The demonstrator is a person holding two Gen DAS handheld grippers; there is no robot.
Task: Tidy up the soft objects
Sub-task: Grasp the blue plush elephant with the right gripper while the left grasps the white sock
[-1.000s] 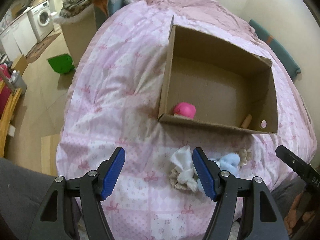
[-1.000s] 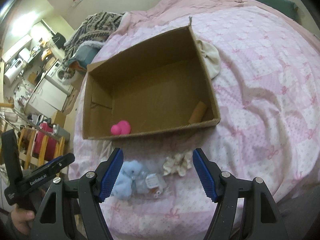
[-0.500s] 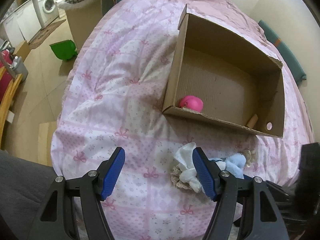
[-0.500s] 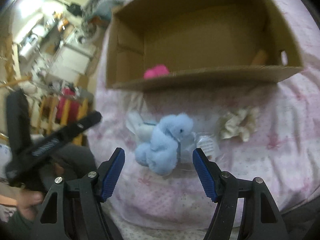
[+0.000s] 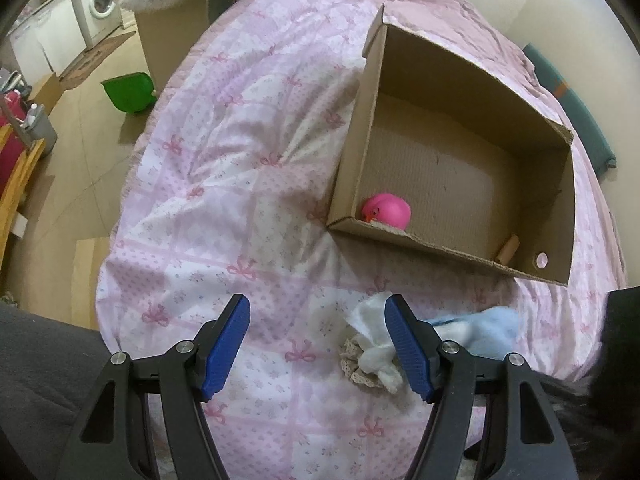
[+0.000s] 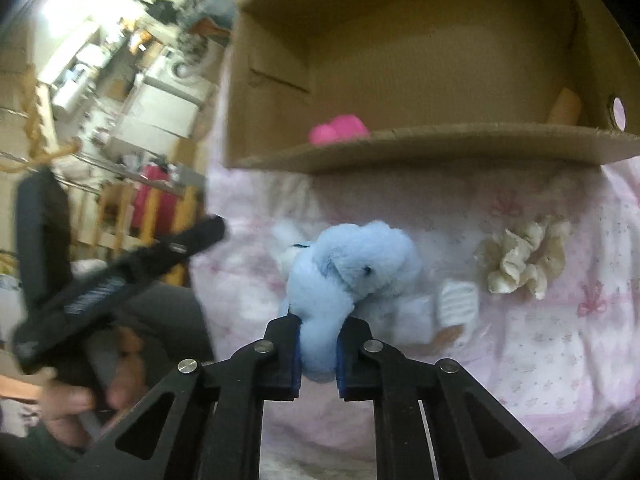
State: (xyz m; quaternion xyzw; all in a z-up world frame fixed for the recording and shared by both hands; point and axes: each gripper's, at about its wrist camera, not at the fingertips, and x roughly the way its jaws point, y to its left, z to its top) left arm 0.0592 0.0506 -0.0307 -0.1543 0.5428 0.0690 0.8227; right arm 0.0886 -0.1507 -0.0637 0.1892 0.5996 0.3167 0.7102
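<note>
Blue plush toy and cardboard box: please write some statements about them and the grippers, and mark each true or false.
1. The right gripper is shut on the blue plush toy. True.
2. The left gripper holds the white cloth. False: its jaws are open and hold nothing.
3. The pink toy lies inside the cardboard box. True.
4. The cream scrunchie is in the box. False: it lies on the pink bedspread.
</note>
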